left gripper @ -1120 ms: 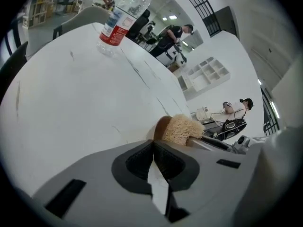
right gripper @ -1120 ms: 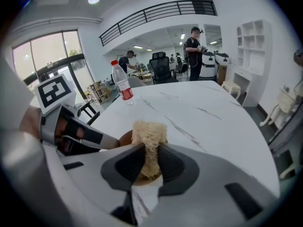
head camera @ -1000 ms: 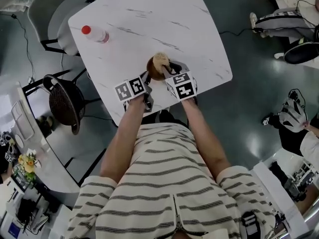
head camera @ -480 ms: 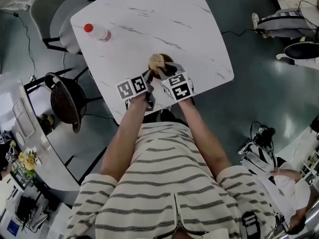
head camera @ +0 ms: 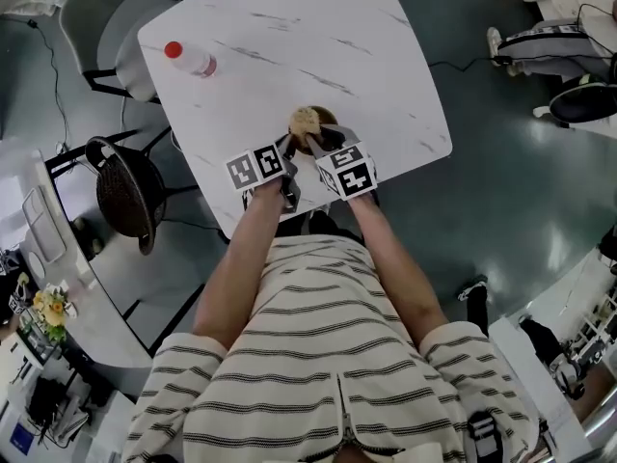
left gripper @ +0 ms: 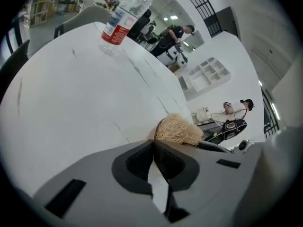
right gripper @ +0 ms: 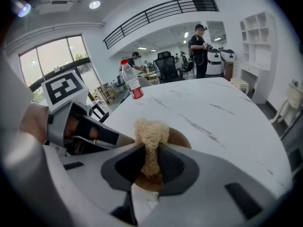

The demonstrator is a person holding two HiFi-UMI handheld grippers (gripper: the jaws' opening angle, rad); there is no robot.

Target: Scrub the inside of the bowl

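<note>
One fibrous scrubber (right gripper: 151, 132) in brown bowl (right gripper: 181, 136)

One white marble surface (head camera: 318, 46) carries one brown bowl (right gripper: 181, 137), one straw-coloured scrubber (right gripper: 150, 126) and one red-capped plastic bottle (head camera: 188, 61). Two claws are in view: the left claw (left gripper: 154, 143) and the right claw (right gripper: 150, 148). Two chairs stand beside the surface: one grey chair (head camera: 92, 27) and one black wicker chair (head camera: 120, 196).

A: What's sitting on the tbl (head camera: 318, 37)?
B: Only extra is a red-capped water btl (head camera: 188, 61), standing upright nr far-left corner.
A: Around it?
B: By that corner a grey chair (head camera: 92, 27) is standing. A black mesh chair (head camera: 125, 201) is sitting off left edge. Yellow flowers (head camera: 53, 313) are showing lower left.
</note>
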